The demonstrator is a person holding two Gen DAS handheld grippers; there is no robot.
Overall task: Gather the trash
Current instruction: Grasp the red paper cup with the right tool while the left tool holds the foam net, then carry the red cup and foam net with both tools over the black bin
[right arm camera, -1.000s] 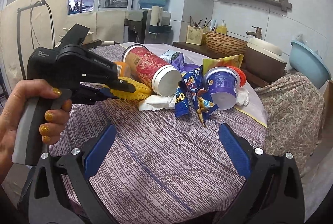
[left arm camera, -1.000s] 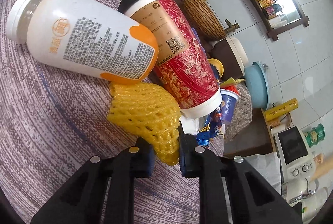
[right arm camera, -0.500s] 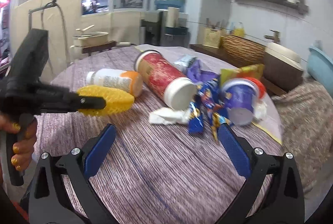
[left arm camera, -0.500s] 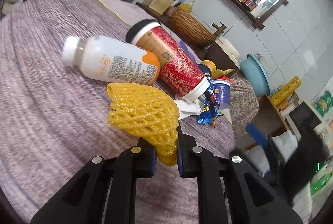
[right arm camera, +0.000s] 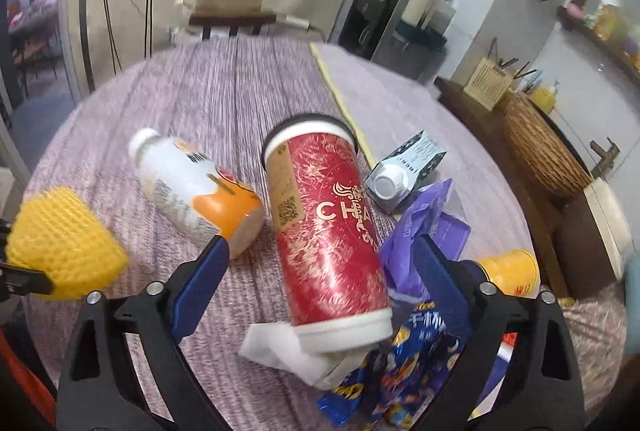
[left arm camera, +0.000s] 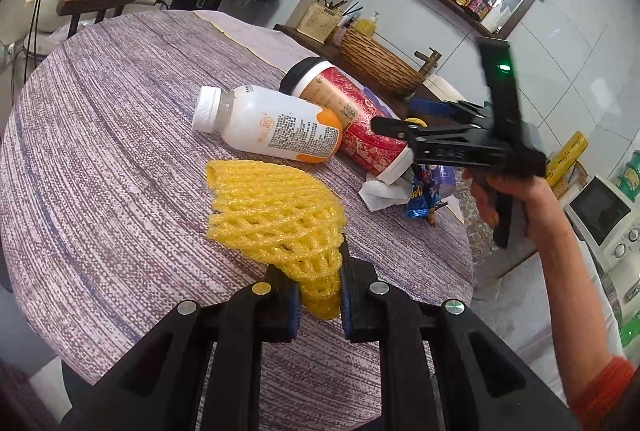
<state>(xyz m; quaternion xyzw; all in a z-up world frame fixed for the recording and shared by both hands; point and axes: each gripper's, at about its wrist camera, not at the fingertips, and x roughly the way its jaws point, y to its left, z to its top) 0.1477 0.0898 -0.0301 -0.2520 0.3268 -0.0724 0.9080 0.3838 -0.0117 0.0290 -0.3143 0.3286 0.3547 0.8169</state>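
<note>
My left gripper (left arm camera: 320,295) is shut on one end of a yellow foam net (left arm camera: 272,215), which hangs just over the striped table (left arm camera: 100,151). From the right wrist the net (right arm camera: 60,243) shows at far left. A red paper cup (right arm camera: 324,231) lies on its side between the blue pads (right arm camera: 200,283) of my right gripper (right arm camera: 320,271). Its jaws are closing but stand clear of the cup. Beside the cup lies a white bottle (right arm camera: 192,199) with an orange base. A tissue (right arm camera: 280,347) and blue snack wrappers (right arm camera: 400,363) lie under the cup's near end.
A small carton (right arm camera: 404,171), a purple wrapper (right arm camera: 424,223) and a yellow cup (right arm camera: 508,271) lie right of the red cup. A counter with a wicker basket (left arm camera: 376,59) runs behind the table. A microwave (left arm camera: 600,211) stands at right, a chair (left arm camera: 96,1) at the back left.
My left gripper has drawn back from the bottle with the net in it. The right gripper has swung in over the red cup and now straddles it, jaws slightly narrower.
</note>
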